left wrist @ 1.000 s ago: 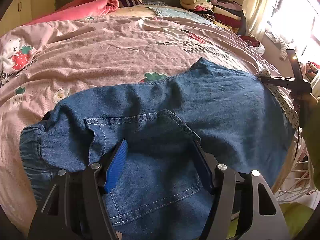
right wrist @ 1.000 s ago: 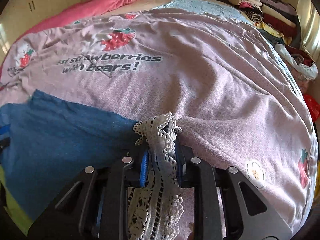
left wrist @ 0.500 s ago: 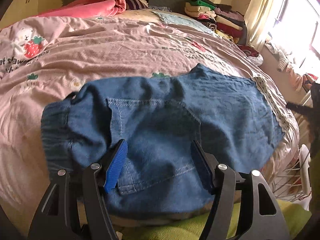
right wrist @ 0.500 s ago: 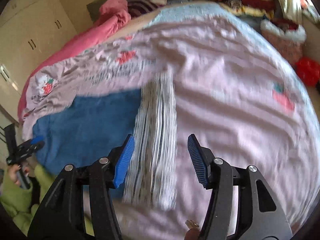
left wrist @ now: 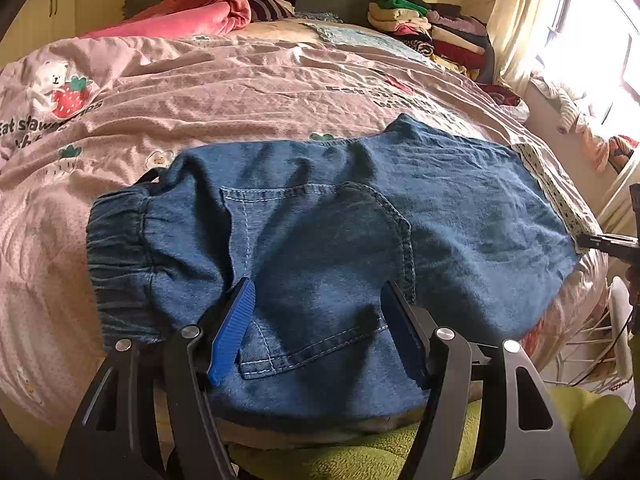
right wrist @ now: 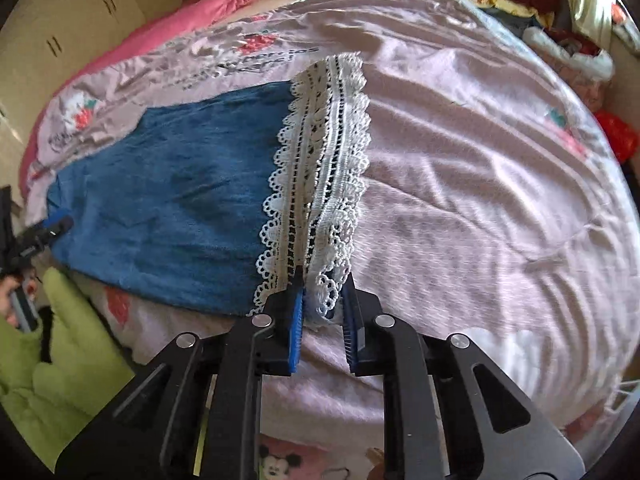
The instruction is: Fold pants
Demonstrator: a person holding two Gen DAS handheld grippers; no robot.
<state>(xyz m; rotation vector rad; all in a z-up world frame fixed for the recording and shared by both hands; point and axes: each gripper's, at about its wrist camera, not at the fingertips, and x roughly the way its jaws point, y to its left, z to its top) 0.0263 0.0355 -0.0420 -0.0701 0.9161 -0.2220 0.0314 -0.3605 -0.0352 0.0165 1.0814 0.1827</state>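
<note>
Currently my right hand-held gripper [right wrist: 323,300] is closing on the white lace hem [right wrist: 320,168] of the denim pants [left wrist: 320,240], lace between the pads. Left hand-held gripper [left wrist: 316,320] hangs over the back pocket [left wrist: 316,272], fingers apart, gripping nothing. Pants lie flat at the near edge of the pink bed [left wrist: 240,92], waistband [left wrist: 120,264] left.

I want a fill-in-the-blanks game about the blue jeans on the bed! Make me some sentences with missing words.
1. The blue denim pants have a hem trimmed with white ____.
2. The pants lie on a pink bedspread printed with bears and red ____.
3. The right gripper is closing its jaws on the ____ edge of the pants.
4. The left gripper hovers with its jaws ____ above the stitched back pocket.

Missing words: lace; strawberries; lace; open
</note>
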